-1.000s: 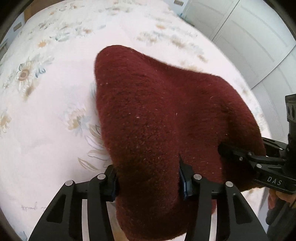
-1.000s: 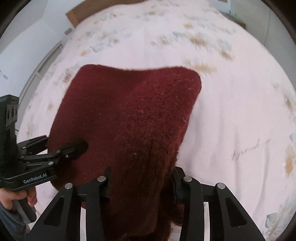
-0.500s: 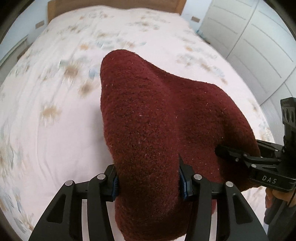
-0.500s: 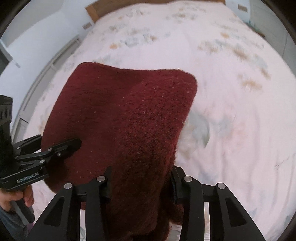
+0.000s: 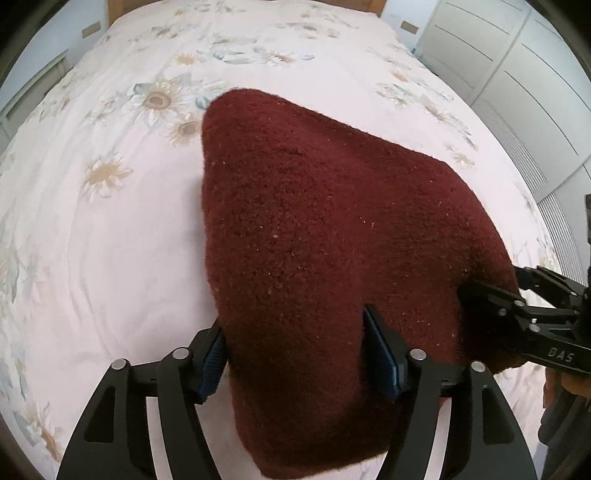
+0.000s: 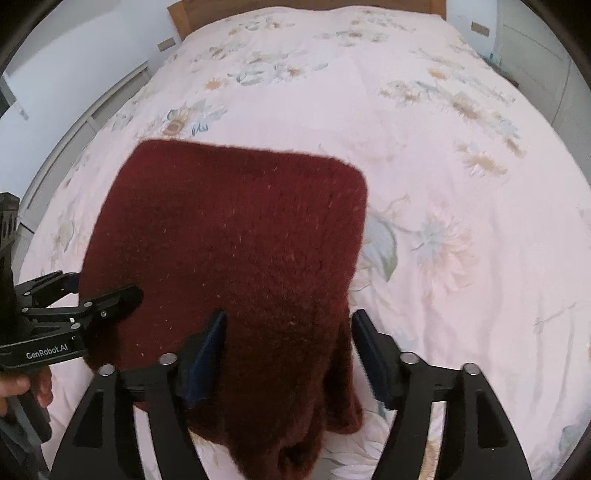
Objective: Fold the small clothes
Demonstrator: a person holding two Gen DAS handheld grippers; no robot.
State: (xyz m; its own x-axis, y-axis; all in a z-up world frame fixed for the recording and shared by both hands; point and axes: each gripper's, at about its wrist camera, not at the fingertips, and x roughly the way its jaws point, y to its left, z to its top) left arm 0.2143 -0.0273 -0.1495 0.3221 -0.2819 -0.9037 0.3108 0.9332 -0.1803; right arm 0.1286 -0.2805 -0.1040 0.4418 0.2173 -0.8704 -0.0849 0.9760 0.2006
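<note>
One dark red fuzzy knit garment [image 5: 332,266] is hanging between two grippers above the bed, near its foot. Left gripper [image 5: 295,354] and right gripper [image 6: 288,347] are each clamping thick wool. Beneath, a pale floral bedspread [image 6: 443,147] is stretching toward a wooden headboard [image 6: 177,11]; white wardrobe doors [image 5: 517,66] are standing right.

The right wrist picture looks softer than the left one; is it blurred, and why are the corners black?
Right wrist view: the bedspread flowers smear slightly, likely motion blur. Left wrist view: the maroon knit shows crisp fibres. Both views: fisheye lens bends the bed edges and leaves dark corners.
</note>
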